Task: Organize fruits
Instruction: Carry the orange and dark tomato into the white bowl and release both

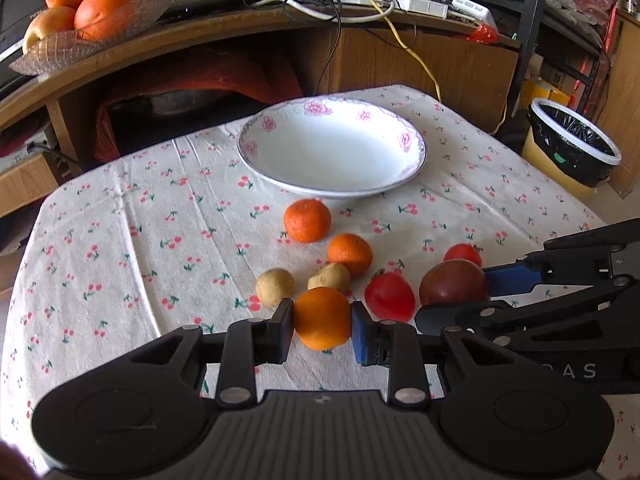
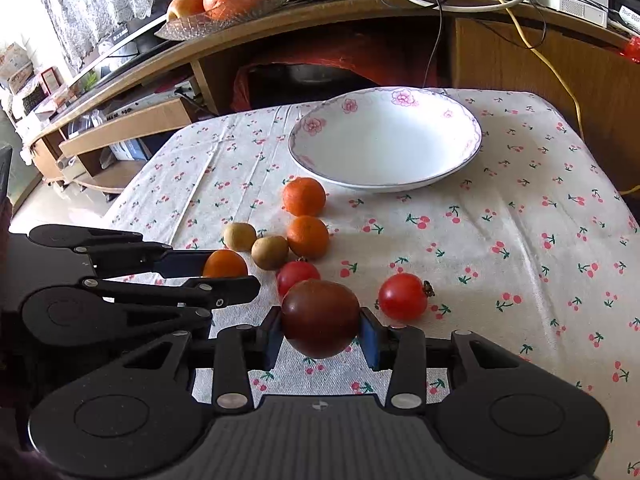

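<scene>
My left gripper [image 1: 322, 326] is shut on an orange mandarin [image 1: 322, 318] near the table's front. My right gripper [image 2: 320, 338] is shut on a dark red-brown tomato [image 2: 320, 318], which also shows in the left wrist view [image 1: 454, 282]. A white plate with pink flowers [image 1: 256, 148] stands empty at the back, also in the right wrist view [image 2: 472, 128]. Loose on the cloth lie two mandarins [image 1: 307, 220] [image 1: 349, 254], two small brown fruits [image 1: 274, 287] [image 1: 330, 278] and two red tomatoes [image 1: 389, 296] [image 1: 463, 254].
The table has a cherry-print cloth [image 1: 140, 240]. A wooden desk [image 1: 280, 28] with cables and a glass bowl of oranges [image 1: 92, 8] stands behind it. A lined bin [image 1: 572, 144] stands at the right, past the table edge.
</scene>
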Tool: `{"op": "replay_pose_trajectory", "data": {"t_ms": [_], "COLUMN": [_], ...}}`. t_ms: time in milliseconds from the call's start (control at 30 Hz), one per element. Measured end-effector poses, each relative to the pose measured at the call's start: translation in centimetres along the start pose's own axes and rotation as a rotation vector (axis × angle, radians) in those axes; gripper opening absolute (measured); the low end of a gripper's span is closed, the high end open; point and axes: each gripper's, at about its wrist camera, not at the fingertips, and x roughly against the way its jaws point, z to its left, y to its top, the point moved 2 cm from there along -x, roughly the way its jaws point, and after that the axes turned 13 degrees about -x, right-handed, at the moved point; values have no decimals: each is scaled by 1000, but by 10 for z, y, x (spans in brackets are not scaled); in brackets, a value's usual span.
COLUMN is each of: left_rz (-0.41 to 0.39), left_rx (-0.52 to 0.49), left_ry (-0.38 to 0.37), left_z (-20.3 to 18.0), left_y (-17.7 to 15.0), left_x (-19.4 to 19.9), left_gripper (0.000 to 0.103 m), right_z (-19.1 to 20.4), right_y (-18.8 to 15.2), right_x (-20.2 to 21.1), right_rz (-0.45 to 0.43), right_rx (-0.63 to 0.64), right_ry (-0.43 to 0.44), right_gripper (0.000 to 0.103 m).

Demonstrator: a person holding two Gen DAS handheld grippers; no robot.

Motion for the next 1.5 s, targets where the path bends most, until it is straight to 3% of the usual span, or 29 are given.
{"op": "replay_pose_trajectory", "data": {"t_ms": [400, 700, 1133, 1500], "left_rz": [-62, -73, -31, -44], "left_rx": [-6, 0, 51, 47], "left_ry": [13, 34, 11, 16], "left_z": [10, 28, 41, 44], "left_y": [46, 76, 79, 82], "left_x": [-5, -27, -56, -62], "left_gripper": [37, 37, 37, 37], "right_z": [-3, -5, -15, -18], "right_y": [34, 73, 93, 100], "right_x": [12, -1, -27, -45], "right_rz": [-81, -125, -112, -92], "right_rx": [-14, 24, 31, 15], "right_ry": [-40, -74, -89, -101], "right_gripper": [35, 35, 35, 36]}}
